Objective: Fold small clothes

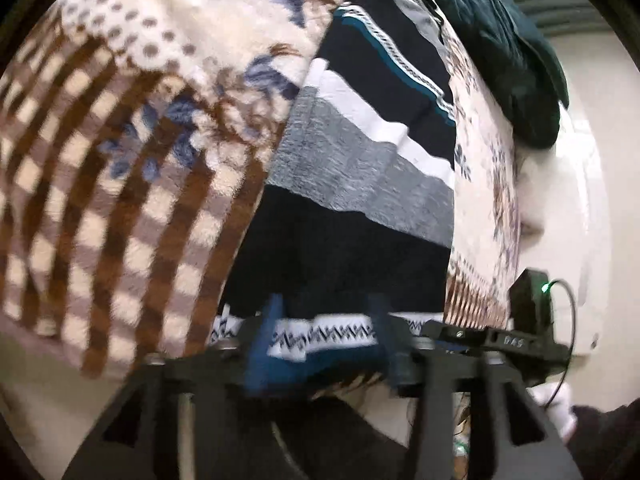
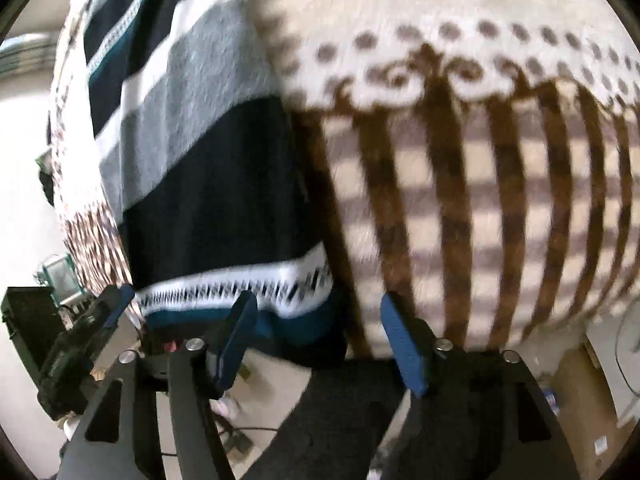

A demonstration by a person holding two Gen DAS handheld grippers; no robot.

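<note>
A striped sweater in navy, grey, white and teal lies flat on a cream blanket with brown checks. Its zigzag-patterned hem faces me at the blanket's near edge. My left gripper is open, its blue fingers standing either side of a stretch of hem without pressing on it. In the right wrist view the same sweater fills the left half. My right gripper is open at the hem's right corner, nothing pinched between the pads.
A dark teal garment lies bunched at the blanket's far right. Blanket extends to the right of the sweater. Below the near edge are a person's dark legs, a cardboard box and a black case on the floor.
</note>
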